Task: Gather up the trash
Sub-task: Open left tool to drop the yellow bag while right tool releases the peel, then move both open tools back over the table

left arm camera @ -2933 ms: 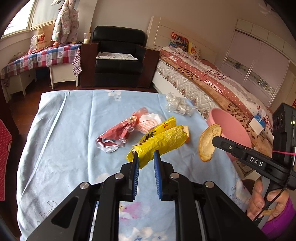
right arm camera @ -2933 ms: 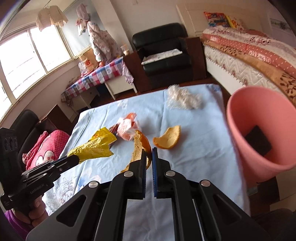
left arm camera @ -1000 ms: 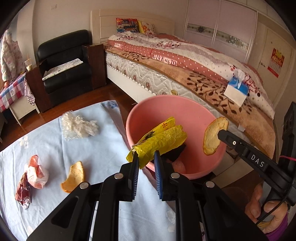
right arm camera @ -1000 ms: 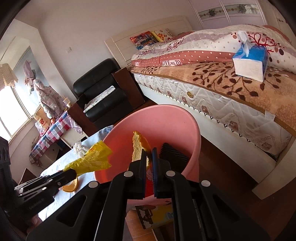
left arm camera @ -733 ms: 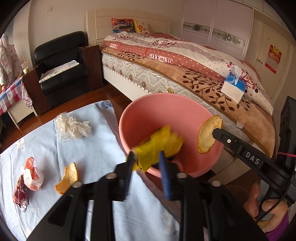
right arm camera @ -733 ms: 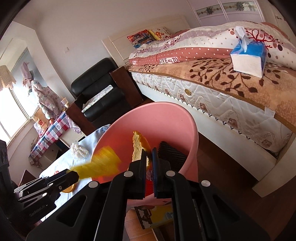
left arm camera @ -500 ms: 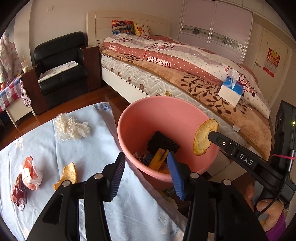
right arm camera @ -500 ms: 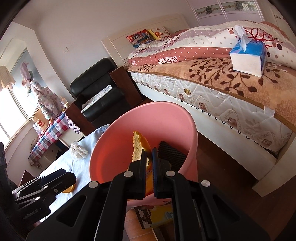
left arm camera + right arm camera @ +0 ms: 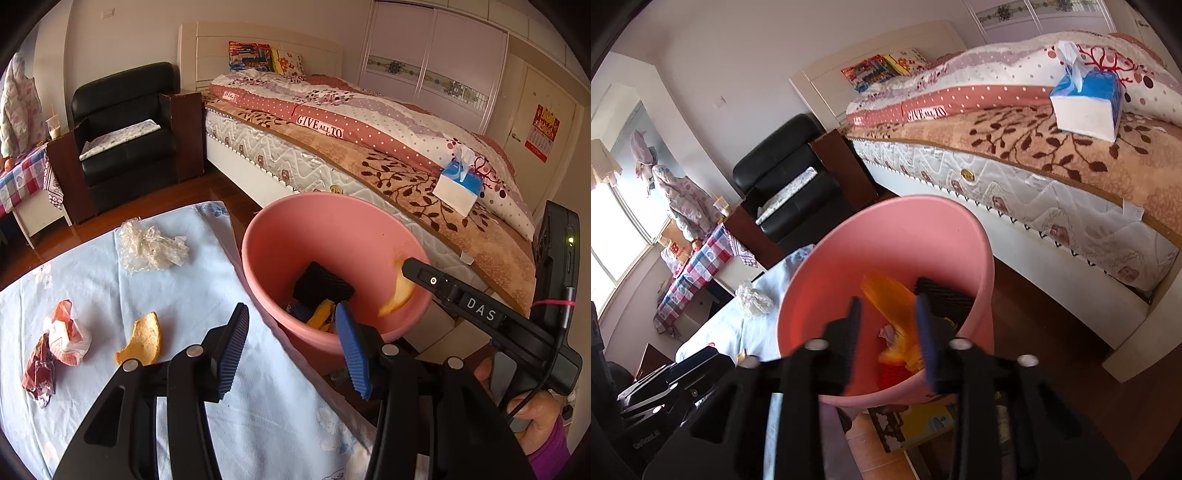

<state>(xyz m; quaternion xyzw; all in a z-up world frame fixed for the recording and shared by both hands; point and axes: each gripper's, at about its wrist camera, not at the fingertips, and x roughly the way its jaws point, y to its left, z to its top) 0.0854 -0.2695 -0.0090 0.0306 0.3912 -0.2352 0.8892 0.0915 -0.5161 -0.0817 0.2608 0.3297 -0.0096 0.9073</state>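
Note:
The pink bin point(image 9: 258, 236) stands beside the table's edge, below both grippers. My left gripper point(image 9: 291, 325) is open and empty over its near rim. The yellow wrapper point(image 9: 320, 318) lies at the bottom of the bin next to a black block point(image 9: 321, 284). My right gripper point(image 9: 886, 306) is over the bin with its jaws opening. A blurred orange peel point(image 9: 882, 291) is slipping down between them, and the pads no longer press it. In the left wrist view that peel point(image 9: 400, 291) hangs just under the right gripper point(image 9: 413, 267).
On the blue tablecloth point(image 9: 92, 280) lie another orange peel point(image 9: 140, 339), a red-and-white wrapper point(image 9: 66, 336), a red foil wrapper point(image 9: 37, 369) and crumpled clear plastic point(image 9: 151, 247). A bed point(image 9: 369, 147) with a tissue box point(image 9: 458, 184) lies beyond the bin. A black armchair point(image 9: 125, 122) stands behind.
My left gripper opened and the yellow wrapper dropped into the bin. My right gripper's jaws, shut on the peel until half a second ago, have parted and the peel is sliding down.

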